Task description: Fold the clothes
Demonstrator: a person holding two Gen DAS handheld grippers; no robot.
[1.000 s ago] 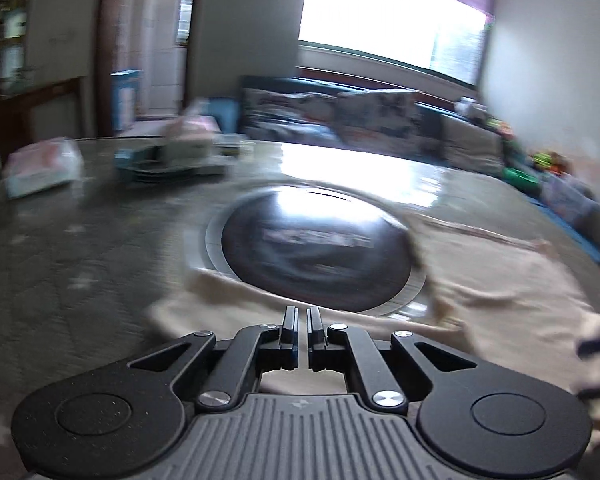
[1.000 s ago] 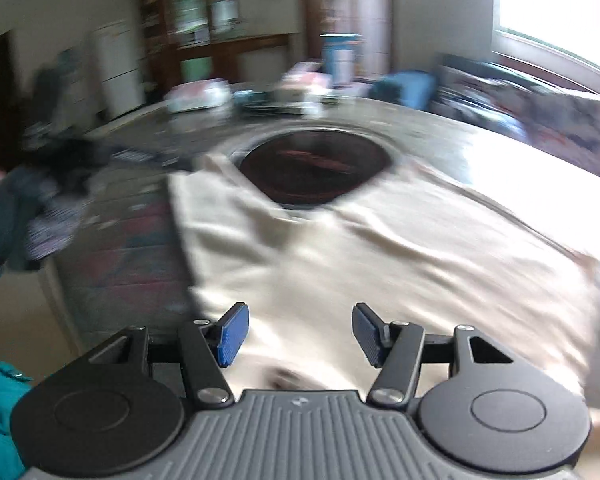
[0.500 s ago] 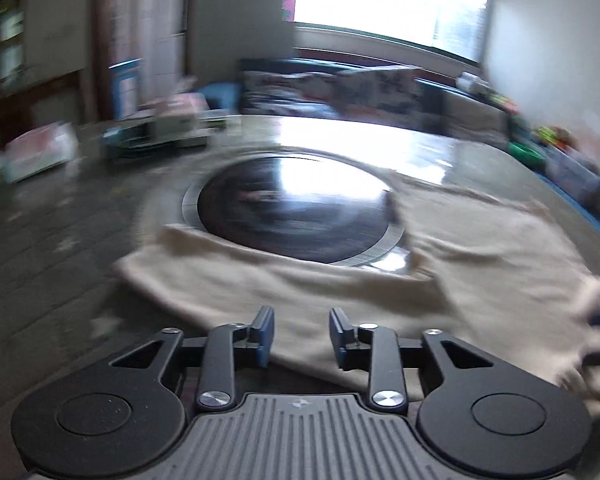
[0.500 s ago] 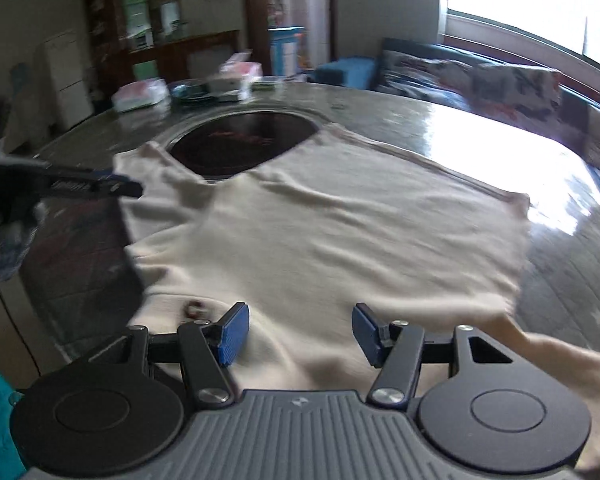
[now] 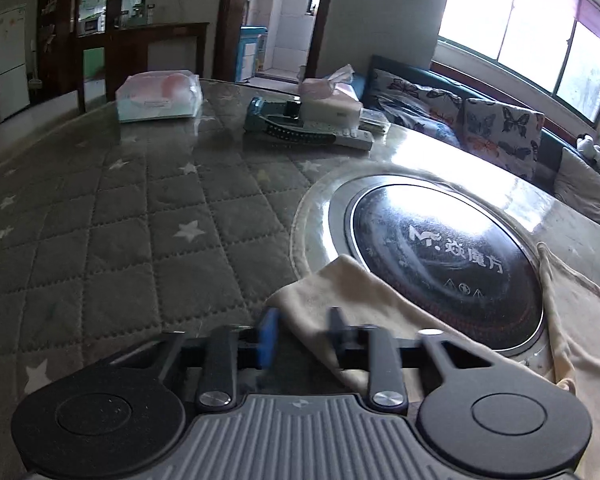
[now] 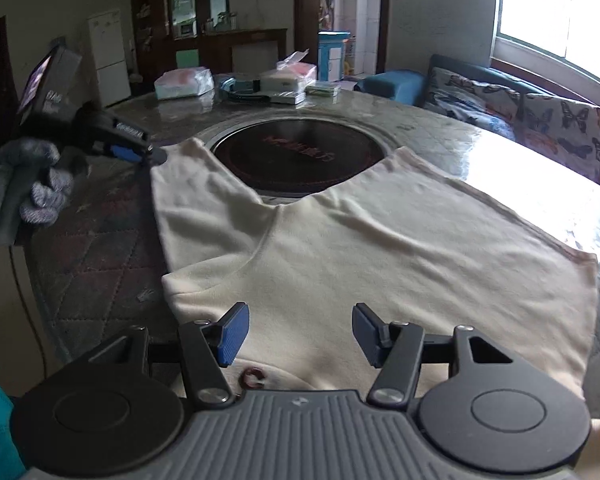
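It was a home: a sofa (image 5: 480,120) with butterfly cushions sat by the window (image 5: 540,36), and a white fridge (image 6: 109,60) stood behind.

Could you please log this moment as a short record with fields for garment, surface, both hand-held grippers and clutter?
garment: cream long-sleeved cotton top, spread flat, partly over the round black glass hob
surface: grey quilted star-print table cover
left hand-held gripper: open, fingers either side of the sleeve end, not closed on it
right hand-held gripper: open, above the top's near edge
clutter: tissue packs and boxes at far edge
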